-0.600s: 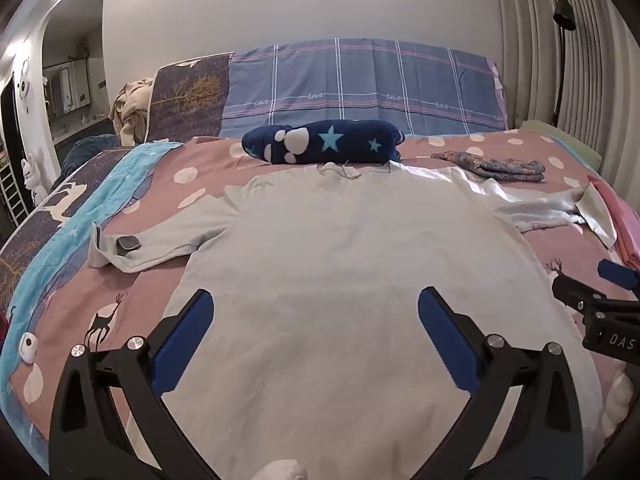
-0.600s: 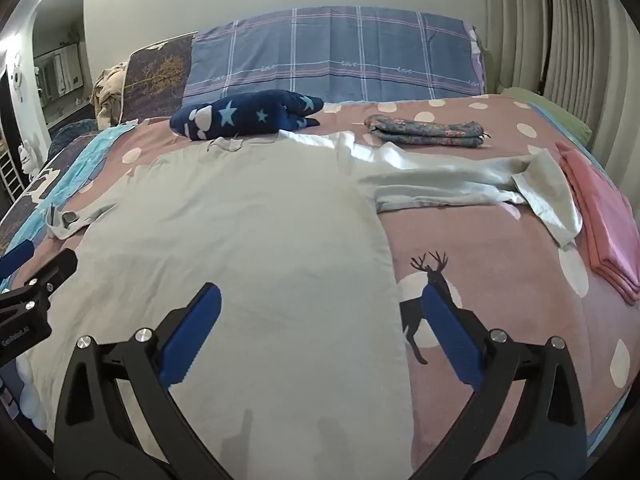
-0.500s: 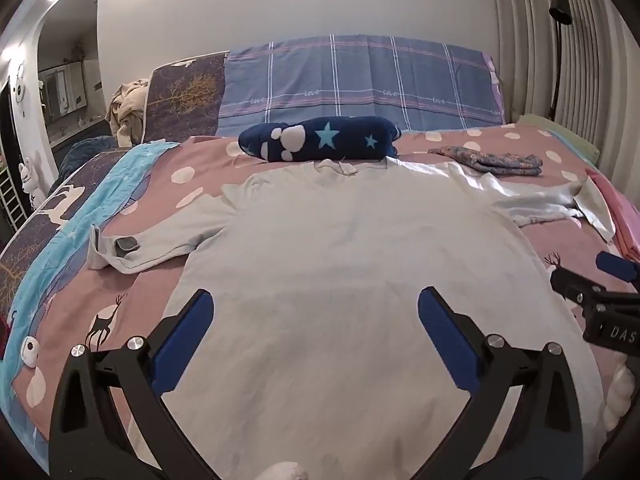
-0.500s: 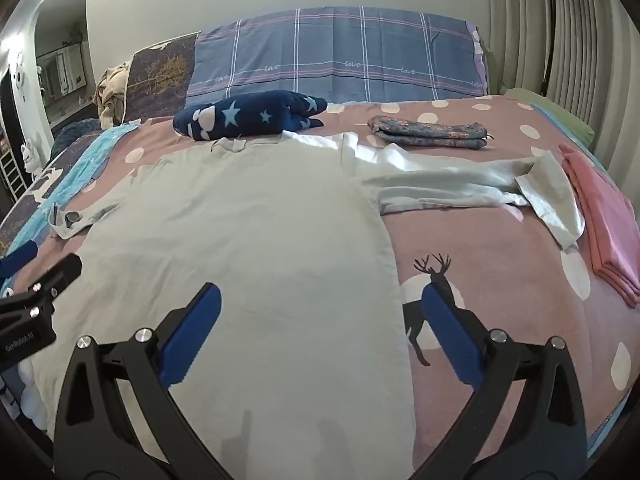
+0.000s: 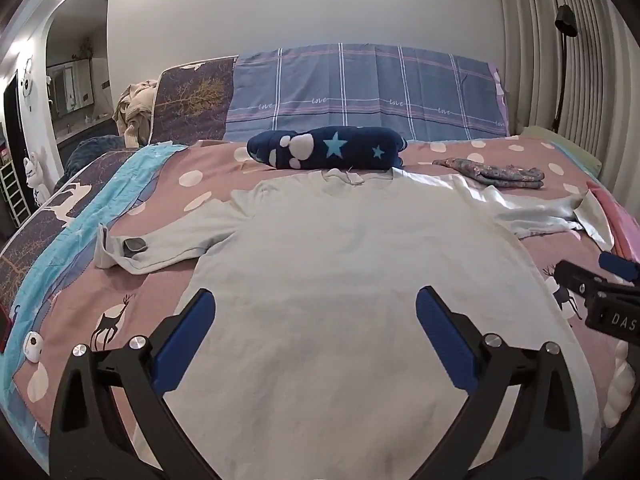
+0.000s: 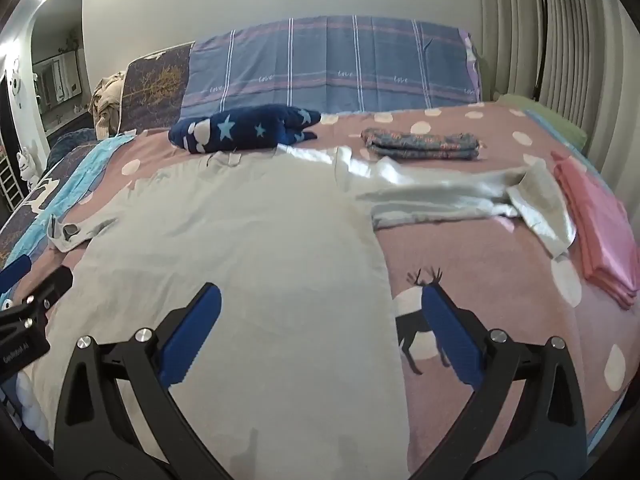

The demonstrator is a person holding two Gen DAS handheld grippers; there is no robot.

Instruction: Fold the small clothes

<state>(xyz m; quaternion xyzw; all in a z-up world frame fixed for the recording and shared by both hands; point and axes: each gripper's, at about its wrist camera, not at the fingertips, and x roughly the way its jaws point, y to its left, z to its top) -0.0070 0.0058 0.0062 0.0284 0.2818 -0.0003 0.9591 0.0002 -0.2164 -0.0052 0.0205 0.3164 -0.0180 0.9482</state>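
- a pale grey long-sleeved shirt (image 5: 344, 280) lies spread flat on the bed cover (image 5: 160, 288), collar toward the pillows, hem toward the cameras.
- the left gripper (image 5: 316, 312) hangs above the lower middle of the shirt — its blue-padded fingers (image 5: 184, 336) are spread wide, with nothing between them and no pad touching the cloth.
- the right gripper (image 6: 320, 308) hangs over the shirt's right edge; its fingers (image 6: 452, 332) are also spread wide and hold nothing. one sits over the shirt, the other over the deer print on the cover.
- each gripper shows at the edge of the other's view, so the two are side by side.
- the shirt's left sleeve (image 5: 156, 244) stretches out sideways, its cuff turned up with a small dark tab on it.
- the right sleeve (image 6: 460, 196) is rumpled, and its cuff end lies just beside a folded pink stack (image 6: 600, 232) at the bed's right edge.
- a rolled dark blue blanket with stars (image 5: 328, 148) lies just behind the collar — whether it touches the collar is unclear.
- a folded flowered garment (image 6: 420, 144) lies to the right of the blanket, well apart from the grippers.
- a blue checked pillow (image 5: 360, 88) leans at the head of the bed.
- a small white round thing (image 5: 33, 345) sits near the cover's left edge.
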